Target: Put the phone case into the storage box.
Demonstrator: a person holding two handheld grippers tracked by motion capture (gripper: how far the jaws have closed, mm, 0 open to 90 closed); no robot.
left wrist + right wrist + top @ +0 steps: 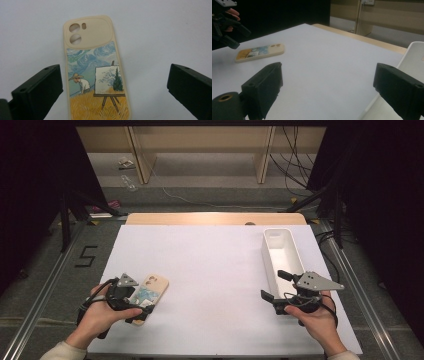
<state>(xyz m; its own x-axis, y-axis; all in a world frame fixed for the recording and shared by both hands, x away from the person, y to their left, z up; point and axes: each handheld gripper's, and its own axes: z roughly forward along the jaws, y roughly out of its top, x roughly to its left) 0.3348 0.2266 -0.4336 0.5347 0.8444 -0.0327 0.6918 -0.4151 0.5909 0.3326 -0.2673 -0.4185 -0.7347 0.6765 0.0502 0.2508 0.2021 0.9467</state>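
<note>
While your left gripper stands wide over the phone case near the tabletop's front-left corner, your right gripper waits wide beside the white tray, open surface between.

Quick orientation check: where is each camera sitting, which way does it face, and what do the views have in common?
High view: above the near table edge, looking forward and down; both forearms, left gripper and right gripper show beside the white tray.
Left gripper view: on the left gripper, looking down at the phone case between open jaws.
Right gripper view: on the right gripper, looking level across the table.
Shared: all three views show the phone case.
</note>
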